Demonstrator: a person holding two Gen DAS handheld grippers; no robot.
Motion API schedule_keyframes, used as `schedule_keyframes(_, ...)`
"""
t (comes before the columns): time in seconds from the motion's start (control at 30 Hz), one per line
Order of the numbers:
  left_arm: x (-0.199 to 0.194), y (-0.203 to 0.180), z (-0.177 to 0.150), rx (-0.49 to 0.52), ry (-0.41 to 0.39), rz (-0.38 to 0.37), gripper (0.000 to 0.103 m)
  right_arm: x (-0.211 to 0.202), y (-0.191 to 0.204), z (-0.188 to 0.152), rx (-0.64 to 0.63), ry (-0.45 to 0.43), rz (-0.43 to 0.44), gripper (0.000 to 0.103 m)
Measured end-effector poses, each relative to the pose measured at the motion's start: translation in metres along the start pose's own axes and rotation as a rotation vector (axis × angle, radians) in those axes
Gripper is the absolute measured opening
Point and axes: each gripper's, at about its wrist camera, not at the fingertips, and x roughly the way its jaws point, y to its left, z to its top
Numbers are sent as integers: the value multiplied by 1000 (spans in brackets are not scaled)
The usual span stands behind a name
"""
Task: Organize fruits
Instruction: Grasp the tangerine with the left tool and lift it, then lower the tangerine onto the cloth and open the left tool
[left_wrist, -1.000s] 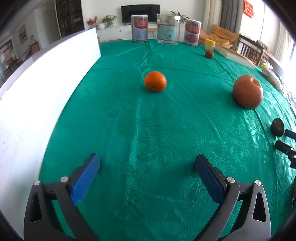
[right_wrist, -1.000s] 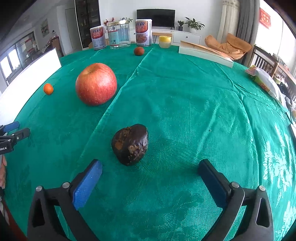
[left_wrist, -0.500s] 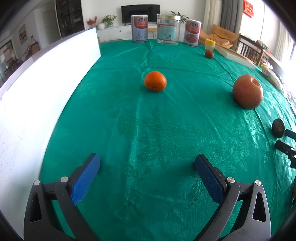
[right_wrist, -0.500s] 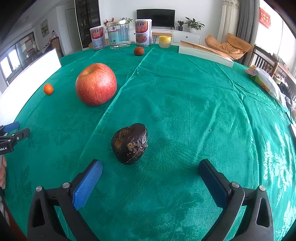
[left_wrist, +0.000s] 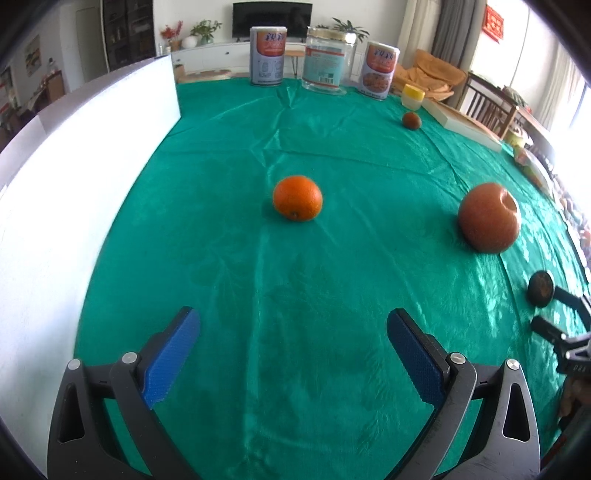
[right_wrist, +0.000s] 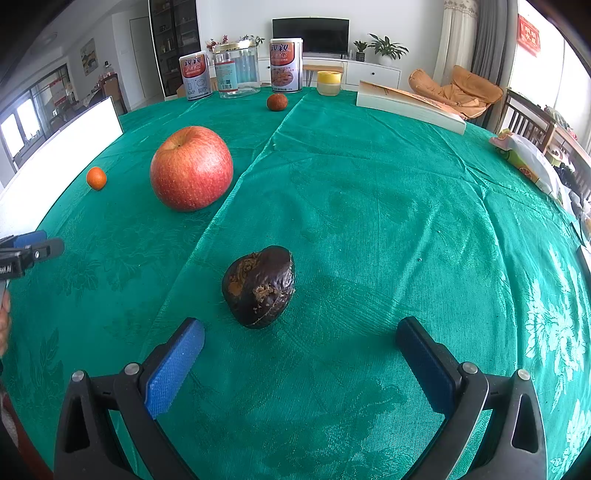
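An orange lies on the green tablecloth, well ahead of my open, empty left gripper. A red apple sits to its right; it also shows in the right wrist view. A dark brown wrinkled fruit lies just ahead of my open, empty right gripper, slightly left of centre. It also shows at the right of the left wrist view, by the right gripper's fingers. A small brownish fruit sits far back.
A white board stands along the table's left side. Two tins and a glass jar stand at the far edge, with a yellow-lidded cup and a flat box. A packet lies at the right.
The right gripper has crept a little forward toward the dark fruit. The left gripper has not visibly moved.
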Motion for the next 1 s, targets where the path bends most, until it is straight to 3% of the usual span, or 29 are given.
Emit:
schedule_keyframes(0.13, 29, -3, 35, -30, 9, 7, 100, 0, 0, 0, 0, 0, 0, 103)
schedule_keyframes(0.23, 39, -14, 43, 12, -25, 29, 97, 0, 0, 0, 0, 0, 0, 103)
schedule_keyframes(0.27, 39, -17, 44, 33, -47, 39, 90, 0, 0, 0, 0, 0, 0, 103)
schedule_keyframes(0.33, 43, -21, 46, 62, -42, 55, 41, 0, 0, 0, 0, 0, 0, 103)
schedule_keyframes(0.37, 43, -20, 45, 64, -44, 57, 40, 0, 0, 0, 0, 0, 0, 103)
schedule_keyframes(0.4, 40, -18, 43, 59, -48, 33, 31, 0, 0, 0, 0, 0, 0, 103)
schedule_keyframes(0.53, 15, -15, 25, 53, -70, -32, 30, -2, 1, -1, 0, 0, -1, 103)
schedule_keyframes(0.77, -29, -32, -41, 88, 2, -291, 30, -2, 1, 0, 1, 0, -1, 103)
schedule_keyframes(0.8, -27, -34, -50, 103, 22, -301, 31, -2, 1, 0, 1, 0, -1, 103)
schedule_keyframes(0.9, -34, -34, -64, 155, -28, -260, 34, -2, 0, 0, 3, 0, -3, 103)
schedule_keyframes(0.97, -37, -26, -64, 127, -29, -248, 40, -2, 0, 0, 7, 0, -5, 103)
schedule_keyframes(1.0, -39, -23, -65, 115, -32, -235, 49, -2, -1, 0, 8, -1, -5, 103)
